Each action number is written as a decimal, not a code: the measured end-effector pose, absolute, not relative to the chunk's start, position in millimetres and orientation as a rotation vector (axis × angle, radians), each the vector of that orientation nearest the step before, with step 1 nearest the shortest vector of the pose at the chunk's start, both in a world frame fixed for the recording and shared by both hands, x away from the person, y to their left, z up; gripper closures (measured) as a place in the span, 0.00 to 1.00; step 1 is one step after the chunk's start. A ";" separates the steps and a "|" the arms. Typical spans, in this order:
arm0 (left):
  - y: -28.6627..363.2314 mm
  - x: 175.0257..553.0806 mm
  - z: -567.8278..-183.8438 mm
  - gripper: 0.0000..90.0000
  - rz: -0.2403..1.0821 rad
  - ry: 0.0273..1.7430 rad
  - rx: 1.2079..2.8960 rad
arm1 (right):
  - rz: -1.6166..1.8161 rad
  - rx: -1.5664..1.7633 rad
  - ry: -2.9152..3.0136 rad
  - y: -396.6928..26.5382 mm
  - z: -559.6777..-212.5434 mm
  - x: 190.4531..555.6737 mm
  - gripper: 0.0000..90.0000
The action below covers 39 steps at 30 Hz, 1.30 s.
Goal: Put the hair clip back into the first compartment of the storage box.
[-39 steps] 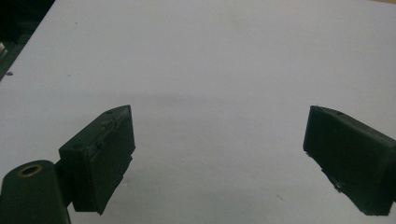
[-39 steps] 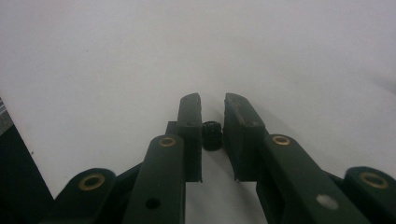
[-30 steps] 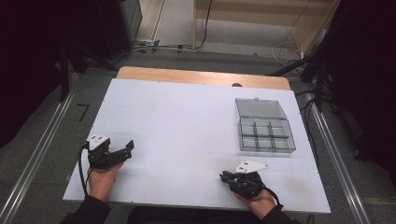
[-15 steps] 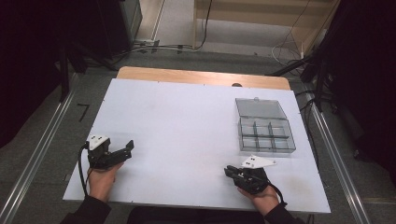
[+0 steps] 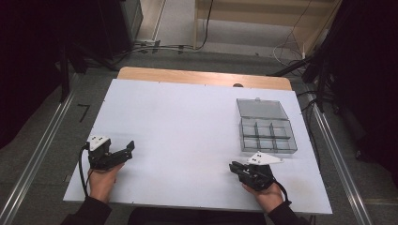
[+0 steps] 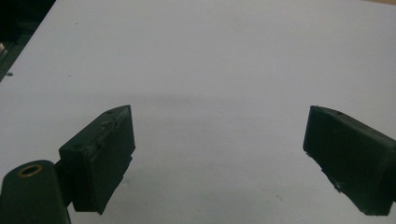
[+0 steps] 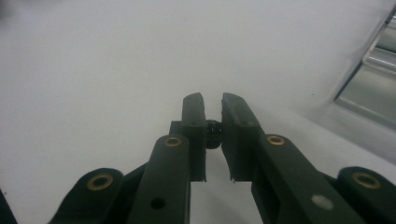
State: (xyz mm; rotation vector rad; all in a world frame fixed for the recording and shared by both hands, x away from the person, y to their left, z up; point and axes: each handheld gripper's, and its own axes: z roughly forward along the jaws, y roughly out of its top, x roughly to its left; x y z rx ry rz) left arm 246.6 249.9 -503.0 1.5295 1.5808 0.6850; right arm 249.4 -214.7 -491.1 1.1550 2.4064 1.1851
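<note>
My right gripper point(image 7: 212, 100) is shut on a small black part point(image 7: 213, 132), pinched between its two pads just above the white table point(image 7: 93, 70). From above, the right gripper point(image 5: 233, 167) lies near the table's front edge at the right, pointing left, below the clear box. Near the front left, my left gripper point(image 5: 127, 148) rests on the table, pointing right. Seen from its own camera, the left gripper point(image 6: 220, 111) is open wide, with bare white table between the jaws.
A clear plastic compartment box point(image 5: 267, 136) sits on the right side of the table with its lid point(image 5: 261, 108) laid open behind it; its edge point(image 7: 373, 93) lies just right of my right gripper. A wooden strip point(image 5: 202, 77) runs along the far edge.
My right gripper has shifted slightly to the right and a little away from the front edge, still shut. The left gripper has stayed where it was.
</note>
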 end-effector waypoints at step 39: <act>249.0 247.9 -504.3 0.11 0.682 1.582 1.533 | 1.245 1.271 2.229 -236.8 -468.1 277.6 0.86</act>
